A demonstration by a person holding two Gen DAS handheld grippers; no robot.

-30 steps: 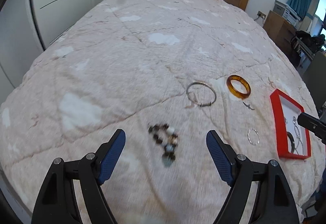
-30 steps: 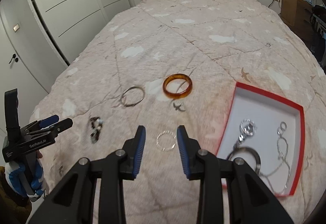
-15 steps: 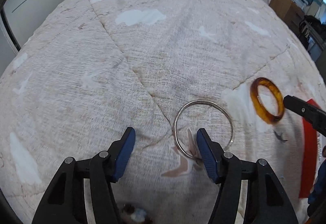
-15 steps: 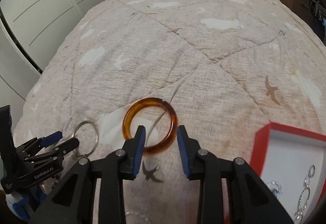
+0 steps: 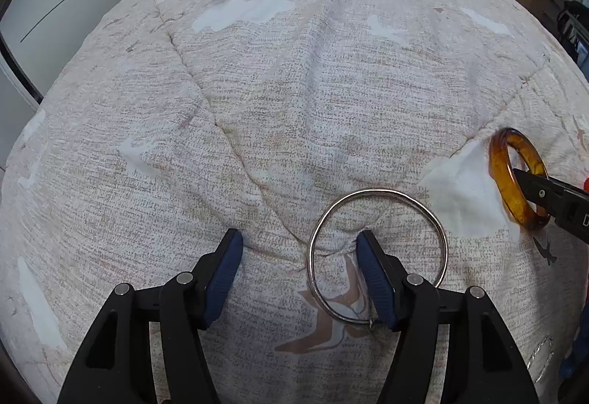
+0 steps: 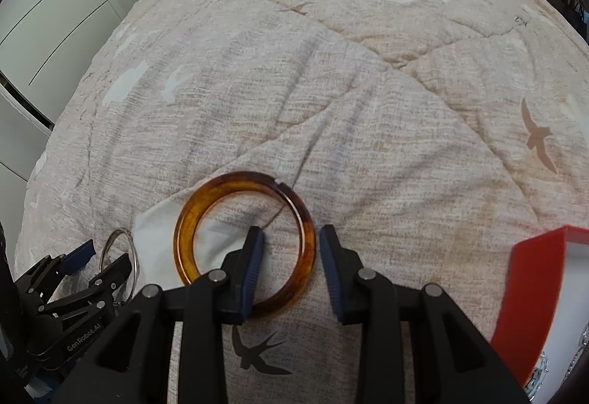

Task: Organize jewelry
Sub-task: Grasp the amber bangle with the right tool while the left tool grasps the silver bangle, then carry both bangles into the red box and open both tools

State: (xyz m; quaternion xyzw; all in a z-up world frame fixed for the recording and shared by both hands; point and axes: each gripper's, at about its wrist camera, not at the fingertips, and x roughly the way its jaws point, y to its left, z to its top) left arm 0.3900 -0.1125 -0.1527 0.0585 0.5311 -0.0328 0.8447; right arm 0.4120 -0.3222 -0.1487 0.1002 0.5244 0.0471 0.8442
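Two bangles are lying flat on a pale pink quilted bedspread printed with white clouds and brown swallows. One thin silver wire bangle is sitting near a thick translucent amber resin bangle with a small break in its rim. Both black grippers with blue ribbed pads are pointing down at the bed. Left gripper is standing released, one finger pressing the quilt inside the silver hoop, the other outside; its jaws have just been closing. Right gripper is straddling the amber rim with its pads apart, not touching it. One red-walled box with a white interior is sitting at the right edge.
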